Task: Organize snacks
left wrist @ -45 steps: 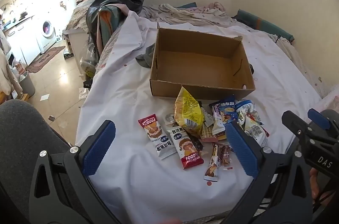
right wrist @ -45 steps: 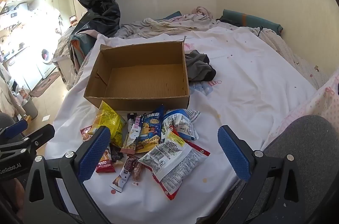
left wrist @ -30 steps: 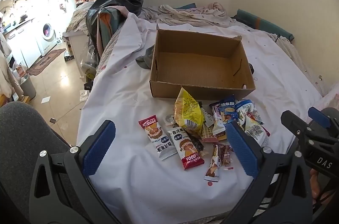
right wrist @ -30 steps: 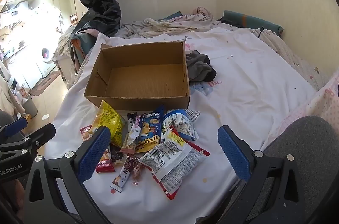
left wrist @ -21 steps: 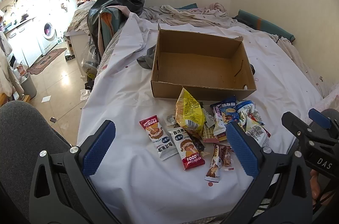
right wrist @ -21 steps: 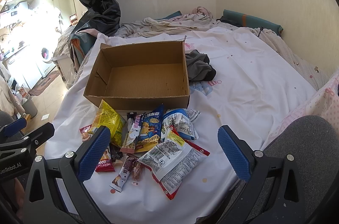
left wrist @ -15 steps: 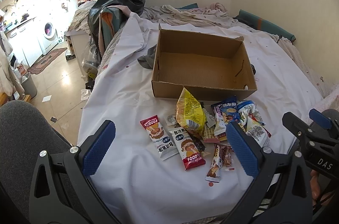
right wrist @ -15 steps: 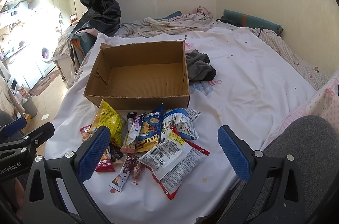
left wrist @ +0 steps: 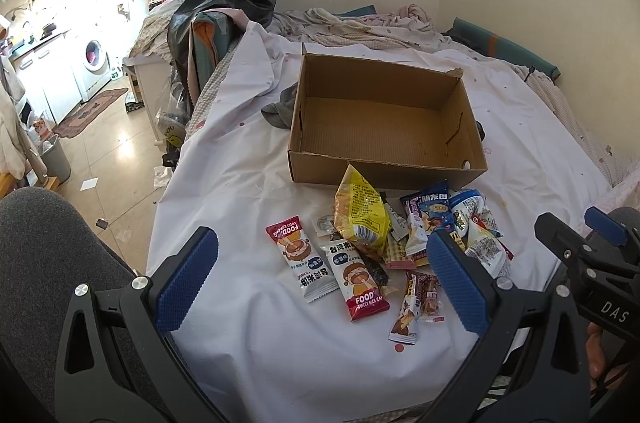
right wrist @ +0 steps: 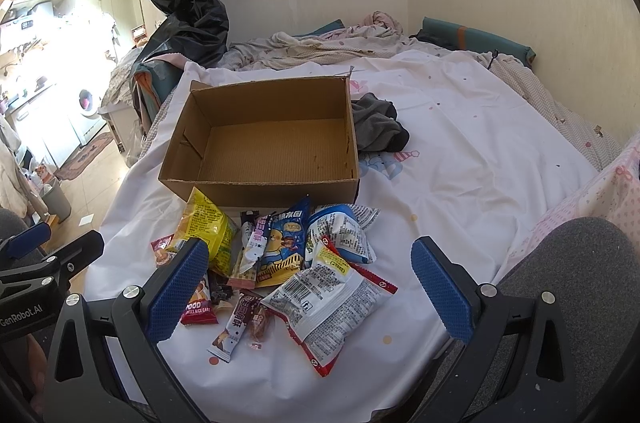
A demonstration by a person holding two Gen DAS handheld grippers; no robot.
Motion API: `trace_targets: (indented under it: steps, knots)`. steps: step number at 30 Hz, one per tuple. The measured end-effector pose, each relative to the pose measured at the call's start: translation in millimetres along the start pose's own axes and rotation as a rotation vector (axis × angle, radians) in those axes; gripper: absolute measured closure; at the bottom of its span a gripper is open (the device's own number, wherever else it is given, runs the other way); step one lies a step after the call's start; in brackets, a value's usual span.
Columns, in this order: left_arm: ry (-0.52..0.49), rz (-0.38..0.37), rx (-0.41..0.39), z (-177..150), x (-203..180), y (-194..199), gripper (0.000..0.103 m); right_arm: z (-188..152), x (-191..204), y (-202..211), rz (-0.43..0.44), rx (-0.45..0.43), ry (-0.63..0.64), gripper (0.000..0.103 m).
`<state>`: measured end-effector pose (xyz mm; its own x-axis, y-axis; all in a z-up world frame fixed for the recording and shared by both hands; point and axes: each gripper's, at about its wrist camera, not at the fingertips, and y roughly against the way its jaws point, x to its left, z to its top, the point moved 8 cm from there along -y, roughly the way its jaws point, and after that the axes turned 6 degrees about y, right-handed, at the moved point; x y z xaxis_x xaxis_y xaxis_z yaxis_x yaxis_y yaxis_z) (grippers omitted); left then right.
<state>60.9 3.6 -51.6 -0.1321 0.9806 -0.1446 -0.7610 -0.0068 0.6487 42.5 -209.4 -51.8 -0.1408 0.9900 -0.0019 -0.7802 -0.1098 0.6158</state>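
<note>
snacks [left wrist: 384,243] lie heaped on the white sheet [left wrist: 248,191] near the bed's front edge, just before the cardboard box [left wrist: 384,127]. left gripper [left wrist: 320,281] and right gripper [right wrist: 310,289] both hover spread wide, holding nothing.

Small lived-in home, bed [left wrist: 248,191] under a white sheet with rumpled bedding [right wrist: 320,47] by the wall, washing machine [left wrist: 94,63] and kitchen counter [left wrist: 36,41] in the adjoining space, rug [left wrist: 90,107] on tiled floor
</note>
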Motion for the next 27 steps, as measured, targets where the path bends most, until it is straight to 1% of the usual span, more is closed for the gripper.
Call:
trace_targets:
  steps: [27]
  knots:
    - [-0.002,0.002,0.0,0.5,0.8,-0.2,0.0,-2.5,0.7,-1.3,0.001,0.004,0.0,0.0]
